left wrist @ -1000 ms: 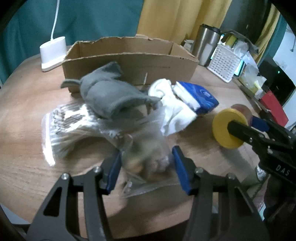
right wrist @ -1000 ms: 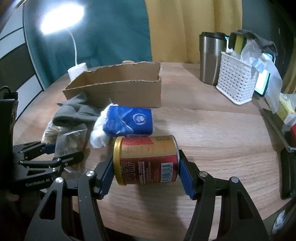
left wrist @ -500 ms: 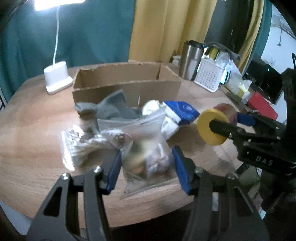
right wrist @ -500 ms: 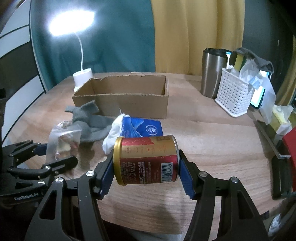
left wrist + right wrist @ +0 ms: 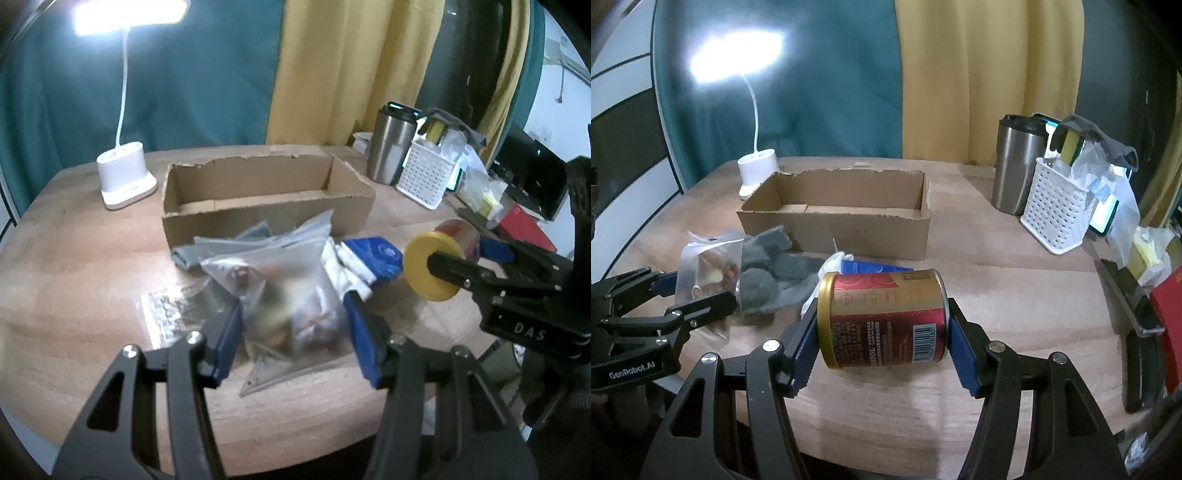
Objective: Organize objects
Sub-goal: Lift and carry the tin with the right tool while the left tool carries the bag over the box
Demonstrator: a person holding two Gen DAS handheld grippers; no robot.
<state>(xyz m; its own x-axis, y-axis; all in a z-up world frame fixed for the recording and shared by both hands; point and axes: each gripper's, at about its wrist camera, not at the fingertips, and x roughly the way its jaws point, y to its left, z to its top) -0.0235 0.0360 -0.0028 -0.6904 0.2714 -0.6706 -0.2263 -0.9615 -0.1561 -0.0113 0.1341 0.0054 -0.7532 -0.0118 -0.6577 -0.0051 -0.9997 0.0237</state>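
Open cardboard box (image 5: 834,210) behind grey cloth (image 5: 775,266); left gripper (image 5: 291,328) pinching snack bag (image 5: 284,291), right gripper (image 5: 882,336) clamping red can (image 5: 886,317).

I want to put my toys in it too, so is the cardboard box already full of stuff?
No, the cardboard box shows only its bare brown floor and walls inside, with nothing in it.

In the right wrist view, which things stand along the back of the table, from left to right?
Lamp base → cardboard box → steel tumbler → white perforated basket.
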